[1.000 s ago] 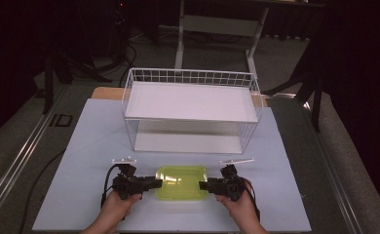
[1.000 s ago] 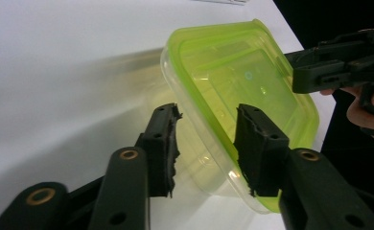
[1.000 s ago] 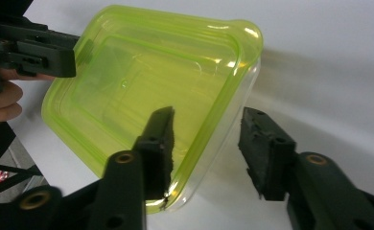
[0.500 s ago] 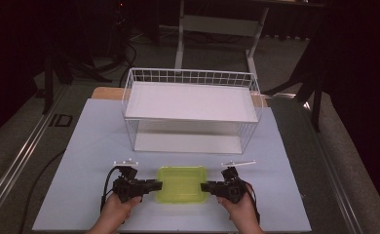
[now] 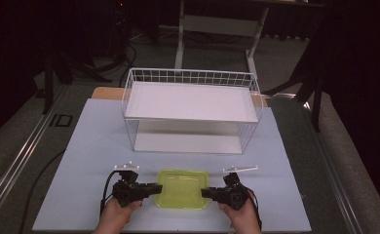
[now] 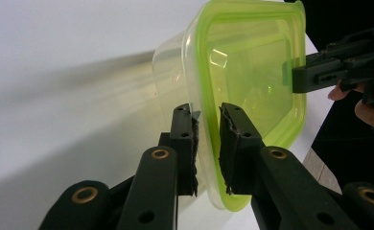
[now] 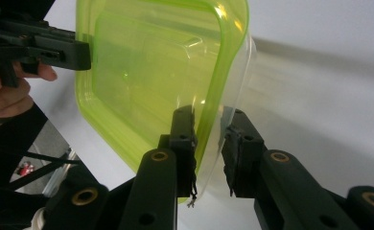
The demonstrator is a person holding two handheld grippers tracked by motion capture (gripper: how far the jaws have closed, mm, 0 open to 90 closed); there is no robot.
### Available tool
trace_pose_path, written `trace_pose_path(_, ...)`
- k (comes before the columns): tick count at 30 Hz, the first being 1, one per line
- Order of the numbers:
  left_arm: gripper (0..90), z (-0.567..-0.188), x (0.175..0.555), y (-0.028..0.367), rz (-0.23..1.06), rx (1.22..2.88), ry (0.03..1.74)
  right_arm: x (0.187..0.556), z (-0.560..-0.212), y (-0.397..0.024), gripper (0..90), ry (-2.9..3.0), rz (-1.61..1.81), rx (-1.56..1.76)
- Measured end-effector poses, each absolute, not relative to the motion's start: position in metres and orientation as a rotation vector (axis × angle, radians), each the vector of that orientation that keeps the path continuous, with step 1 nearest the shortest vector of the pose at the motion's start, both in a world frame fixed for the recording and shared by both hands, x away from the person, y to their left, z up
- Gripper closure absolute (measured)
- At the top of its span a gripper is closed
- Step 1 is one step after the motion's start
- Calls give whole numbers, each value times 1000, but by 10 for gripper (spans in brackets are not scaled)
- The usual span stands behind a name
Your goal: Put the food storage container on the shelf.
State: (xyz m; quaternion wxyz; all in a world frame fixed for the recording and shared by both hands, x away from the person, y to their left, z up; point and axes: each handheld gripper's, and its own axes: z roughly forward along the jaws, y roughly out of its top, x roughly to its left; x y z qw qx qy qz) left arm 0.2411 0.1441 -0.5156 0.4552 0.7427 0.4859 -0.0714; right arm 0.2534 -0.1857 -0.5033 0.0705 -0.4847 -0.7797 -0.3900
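A clear container with a green lid (image 5: 182,188) sits on the white table sheet (image 5: 81,146), near its front edge, well short of the wire rack (image 5: 190,109). The left gripper (image 5: 154,188) has just been closing; its jaws pinch the lid rim at the left side (image 6: 209,143). The right gripper (image 5: 206,193) has also just been closing, its jaws straddling the right rim (image 7: 209,139), one pad apparently not quite seated.

Judgement: seat both grips fully, then lift evenly and keep the container level.

Both hands lie low, grippers pointing level and inward, facing each other.
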Motion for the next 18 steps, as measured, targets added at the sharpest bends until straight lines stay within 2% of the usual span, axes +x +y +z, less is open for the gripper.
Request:
trace_pose_path(6,809,-512,237,144,-158,1842,1207,250,-501,-187,801,-2338,-1176,-1461)
trace_pose_path(18,813,-490,252,139,-109,1771,1206,262,-478,-191,806,-2337,-1315,-1508)
